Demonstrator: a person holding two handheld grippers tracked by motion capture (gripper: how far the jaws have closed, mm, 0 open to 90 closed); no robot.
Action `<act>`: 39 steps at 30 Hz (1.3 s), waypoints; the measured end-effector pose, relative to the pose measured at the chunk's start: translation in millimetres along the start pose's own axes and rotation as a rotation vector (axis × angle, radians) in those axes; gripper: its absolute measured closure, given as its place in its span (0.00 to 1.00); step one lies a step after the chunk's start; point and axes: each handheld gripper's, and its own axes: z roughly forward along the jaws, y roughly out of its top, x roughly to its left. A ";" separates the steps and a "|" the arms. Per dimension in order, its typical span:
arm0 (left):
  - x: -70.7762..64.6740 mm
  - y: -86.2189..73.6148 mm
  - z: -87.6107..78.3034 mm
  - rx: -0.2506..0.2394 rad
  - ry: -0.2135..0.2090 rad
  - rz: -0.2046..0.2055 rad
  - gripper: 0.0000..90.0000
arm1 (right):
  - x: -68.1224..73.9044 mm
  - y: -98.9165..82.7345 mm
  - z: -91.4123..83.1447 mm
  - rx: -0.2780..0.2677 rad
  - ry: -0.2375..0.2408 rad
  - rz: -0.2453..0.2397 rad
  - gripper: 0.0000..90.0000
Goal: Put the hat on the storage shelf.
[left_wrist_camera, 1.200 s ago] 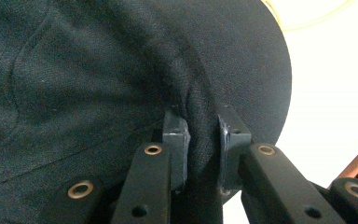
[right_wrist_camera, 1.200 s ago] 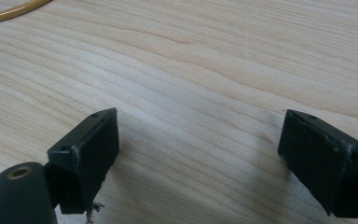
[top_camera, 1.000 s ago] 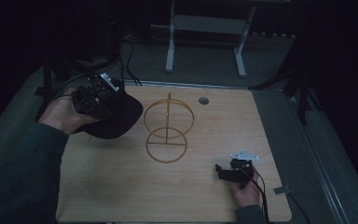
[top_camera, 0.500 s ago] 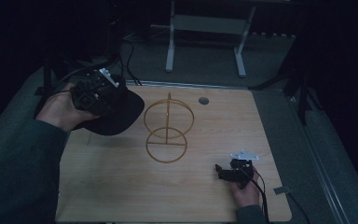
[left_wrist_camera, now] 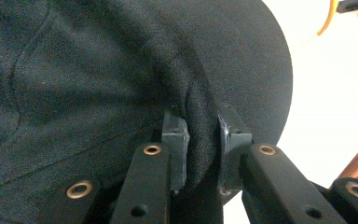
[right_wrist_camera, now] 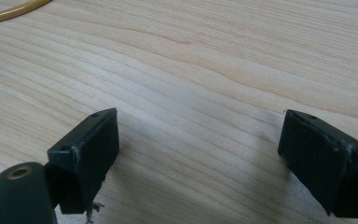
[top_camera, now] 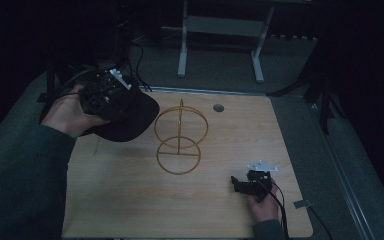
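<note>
A black cap (top_camera: 127,117) is held above the table's far left, its brim pointing toward a gold wire stand (top_camera: 179,137) of two rings on a post. My left gripper (top_camera: 111,91) is shut on the cap; in the left gripper view a fold of its black fabric (left_wrist_camera: 200,126) is pinched between the jaws (left_wrist_camera: 200,149). My right gripper (top_camera: 236,183) rests low at the table's near right, open, with bare wood between its jaws (right_wrist_camera: 198,154). A curve of the gold ring (right_wrist_camera: 14,11) shows at the top left of the right gripper view.
The wooden table (top_camera: 130,200) has a round cable hole (top_camera: 218,107) at its far edge. A grey metal frame (top_camera: 220,30) stands on the floor beyond the table. Cables trail from both grippers.
My left hand has carried the cap a little higher and away from me. The right gripper has stayed put.
</note>
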 end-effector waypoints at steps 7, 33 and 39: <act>-3.4 8.3 0.7 -0.011 -0.012 0.008 0.85 | 0.0 0.0 0.0 0.000 0.000 0.000 0.14; -14.6 30.4 2.0 -0.057 -0.033 0.043 0.84 | 0.0 0.0 0.0 0.000 0.000 0.000 0.14; -17.6 34.6 -0.2 -0.069 -0.035 0.048 0.84 | 0.0 0.0 0.0 0.000 0.000 0.000 0.14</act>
